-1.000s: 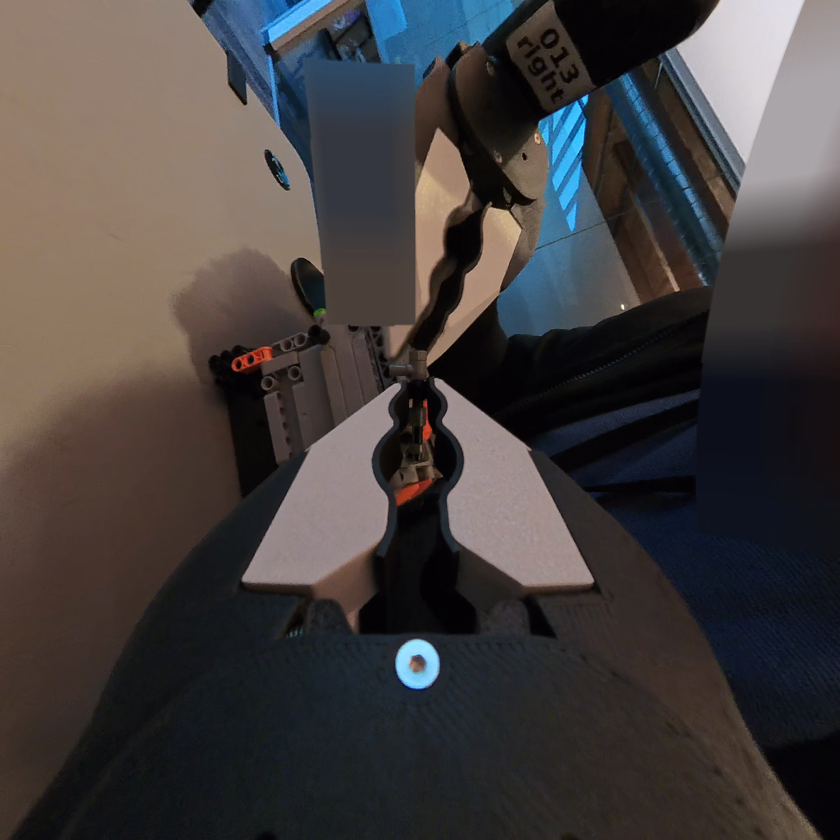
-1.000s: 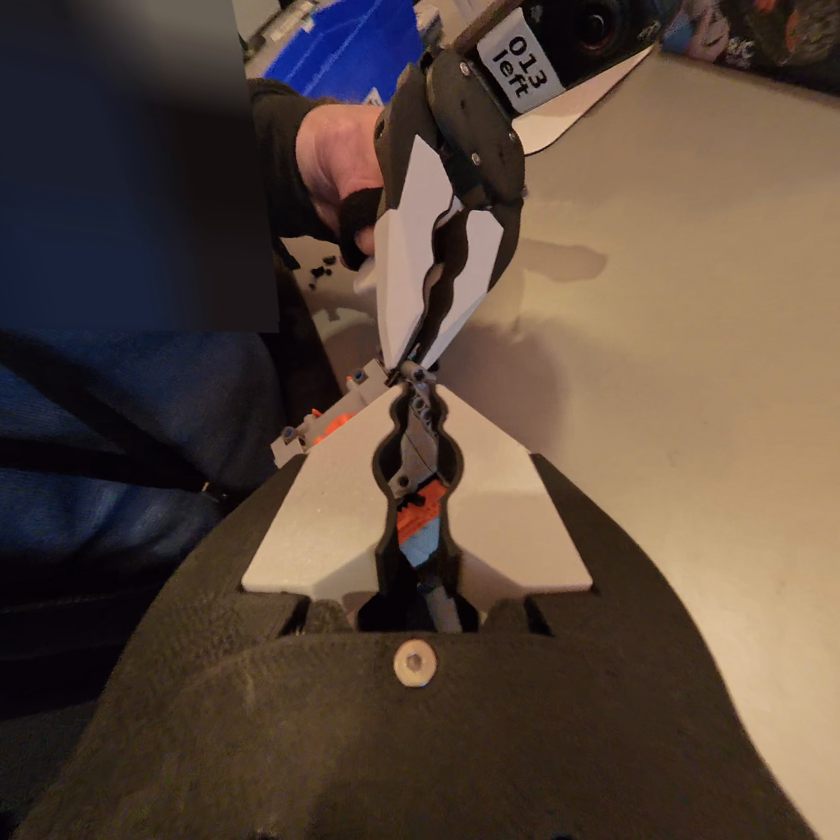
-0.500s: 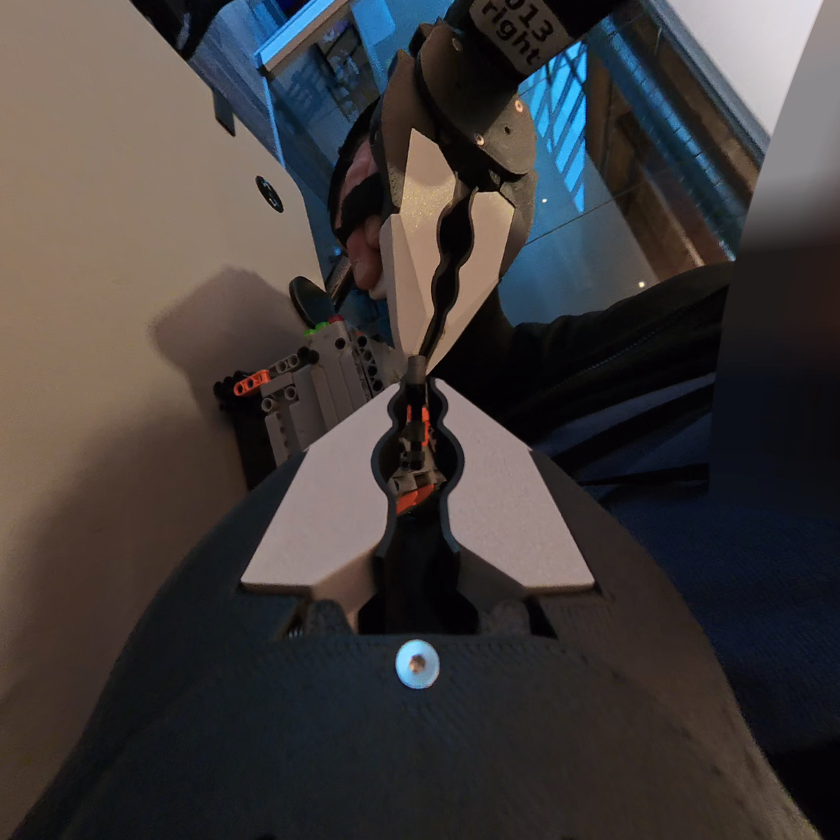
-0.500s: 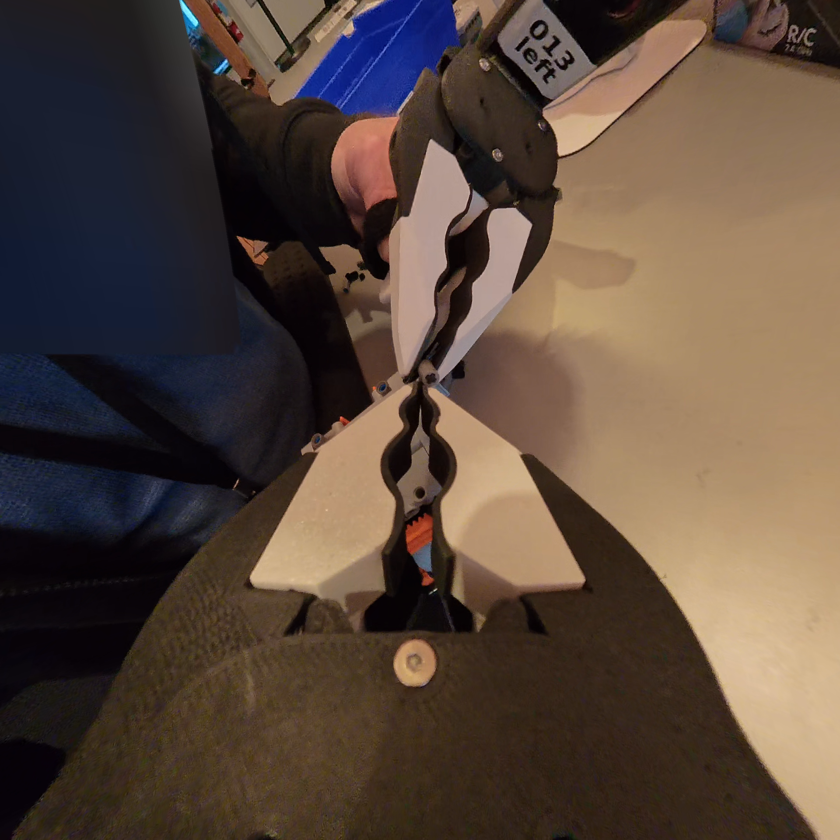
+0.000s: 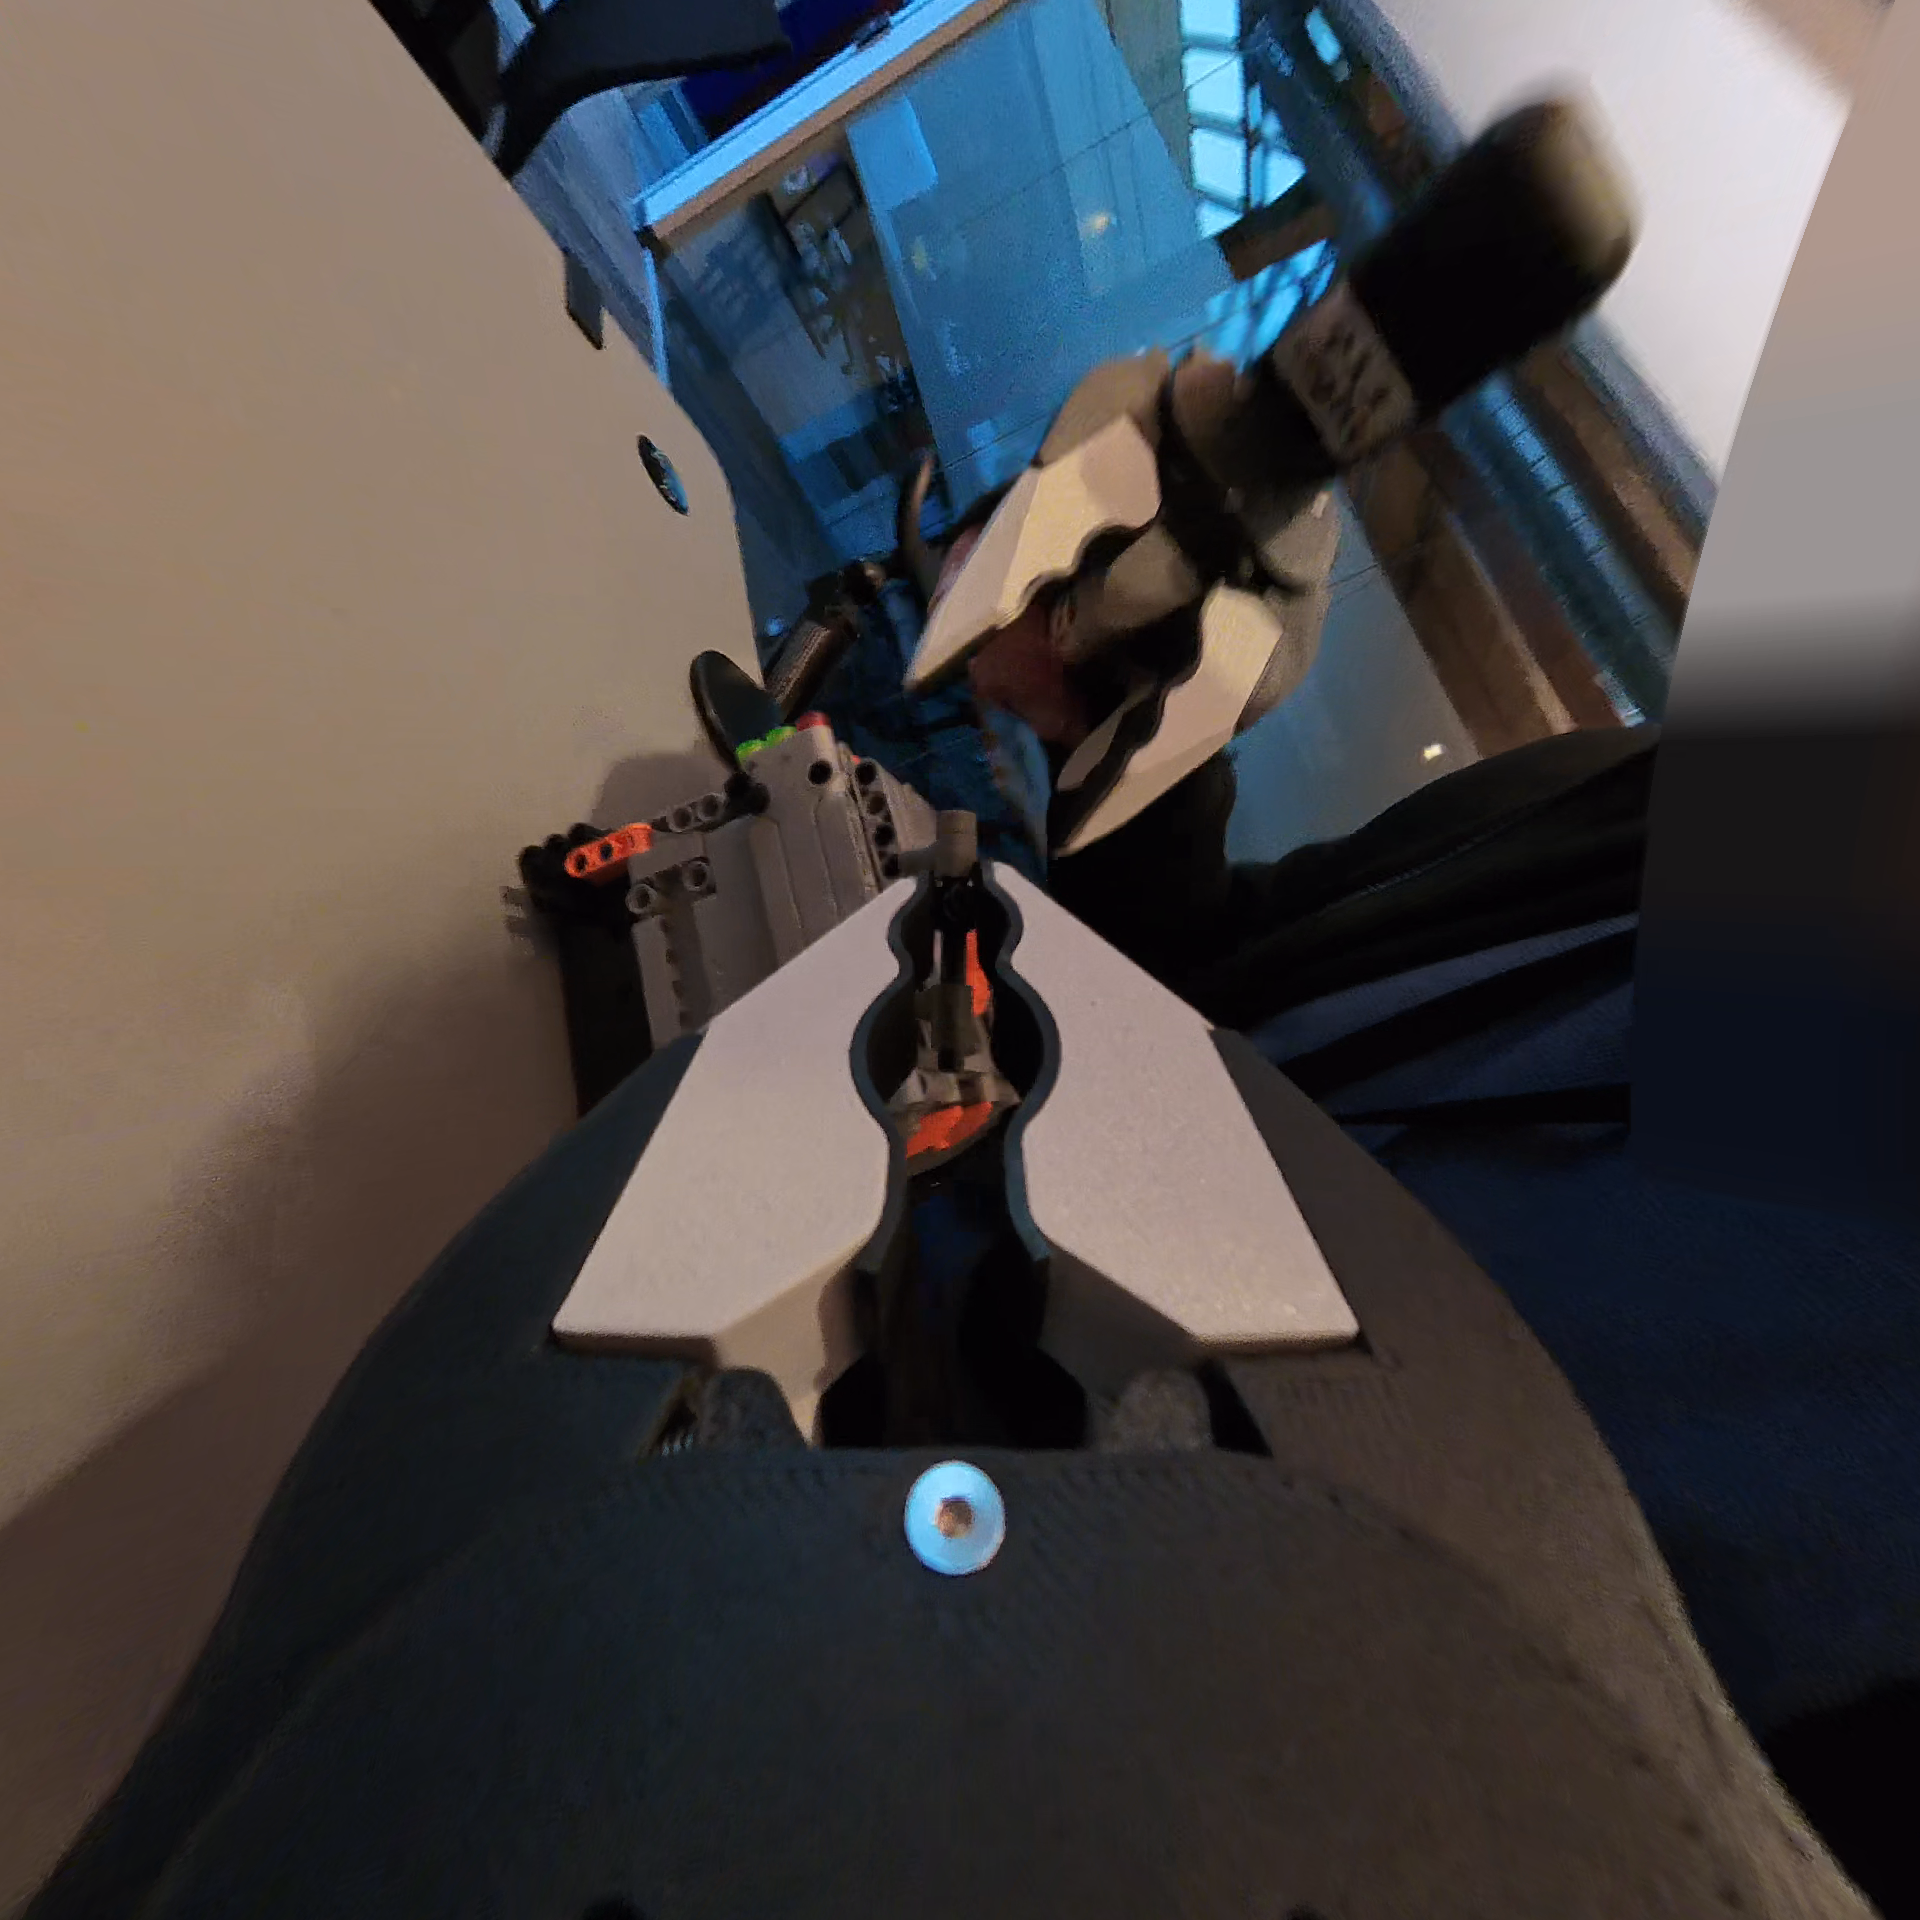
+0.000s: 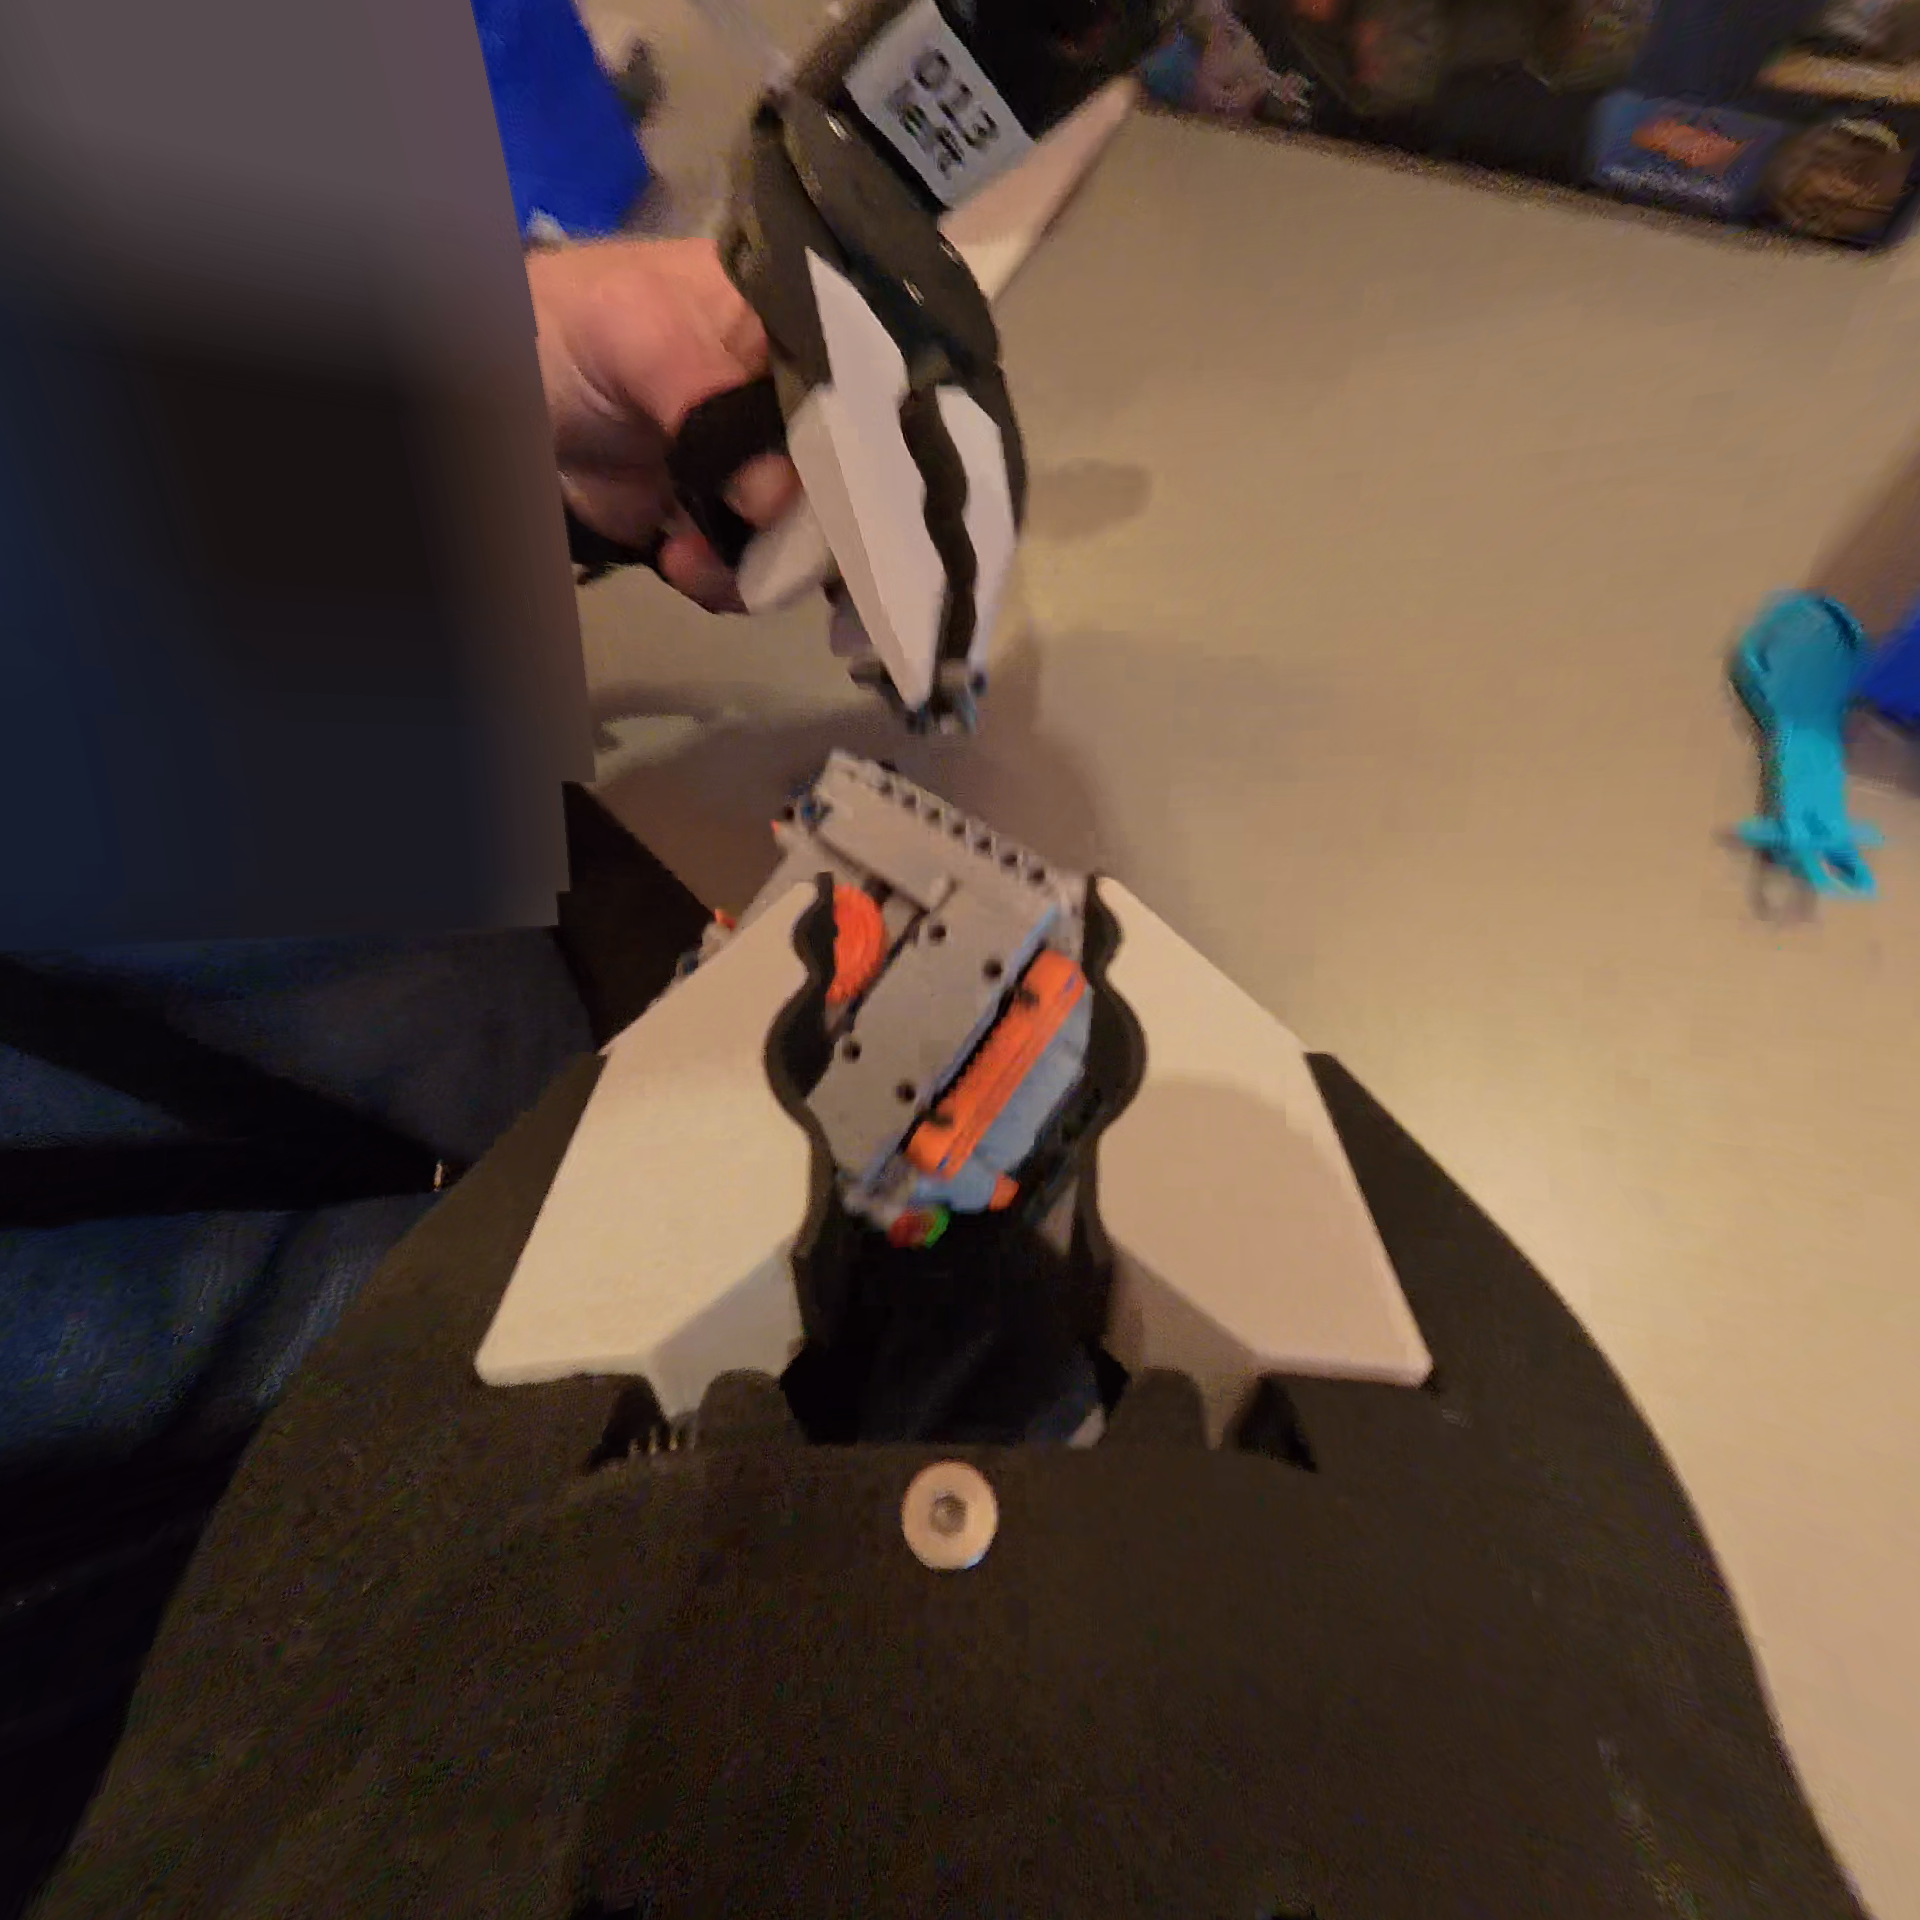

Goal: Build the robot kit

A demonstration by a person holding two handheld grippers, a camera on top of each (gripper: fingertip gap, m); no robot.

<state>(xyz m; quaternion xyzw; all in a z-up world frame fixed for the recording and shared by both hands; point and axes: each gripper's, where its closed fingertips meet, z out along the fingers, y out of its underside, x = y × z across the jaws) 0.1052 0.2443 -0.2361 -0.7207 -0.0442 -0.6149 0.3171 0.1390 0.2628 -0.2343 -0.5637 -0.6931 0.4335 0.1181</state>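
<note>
My left tongs (image 5: 956,883) were clamped on a thin grey pin (image 5: 954,844); my right tongs (image 6: 956,894) stood apart above the brick model (image 6: 935,1039).

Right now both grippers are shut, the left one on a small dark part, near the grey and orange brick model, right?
Not both: the left wrist view shows the right gripper open, fingers spread. The left gripper is shut on the small dark part, near the brick model.

dim, warm light; motion blur
</note>
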